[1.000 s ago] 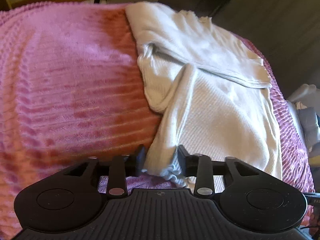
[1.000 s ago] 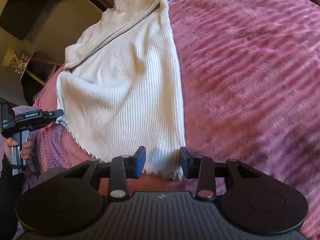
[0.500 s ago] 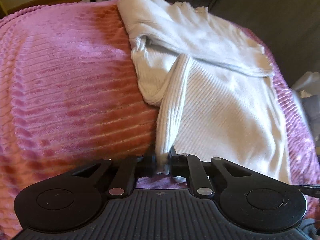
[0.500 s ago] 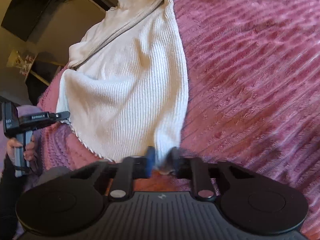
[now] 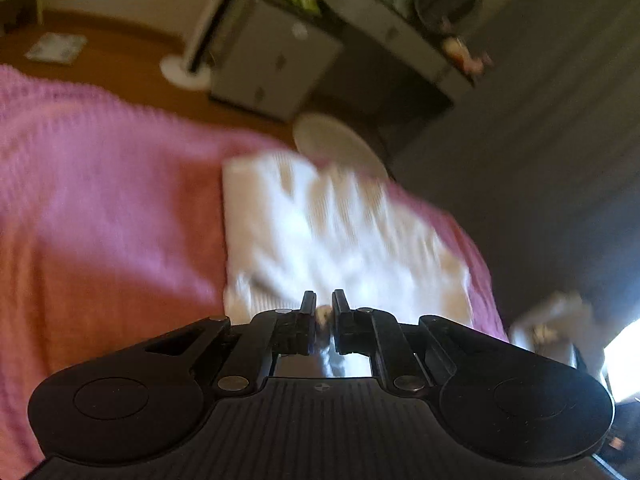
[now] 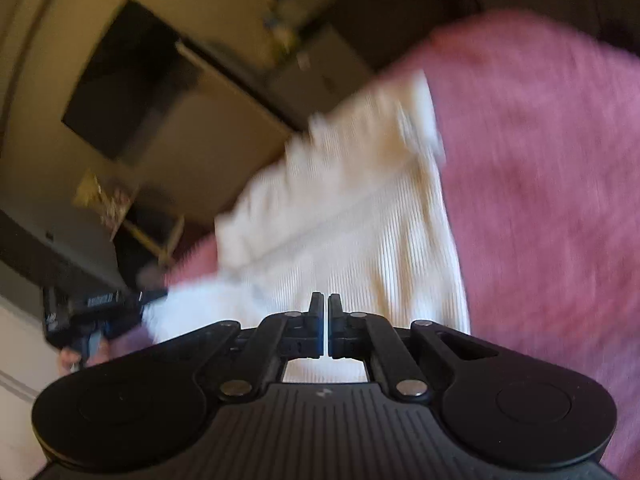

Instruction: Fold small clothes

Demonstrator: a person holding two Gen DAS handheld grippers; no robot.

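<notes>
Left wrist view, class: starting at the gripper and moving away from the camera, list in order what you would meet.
left gripper, shut on the hem → white ribbed garment → far edge of the pink blanket → round white base on the floor → grey cabinet.

White ribbed knit top [image 5: 332, 240], soft and matt, lies on a fuzzy pink ridged blanket [image 5: 100, 184], while each claw [image 6: 322, 312] shows matt black plastic with small shiny metal pins.
</notes>
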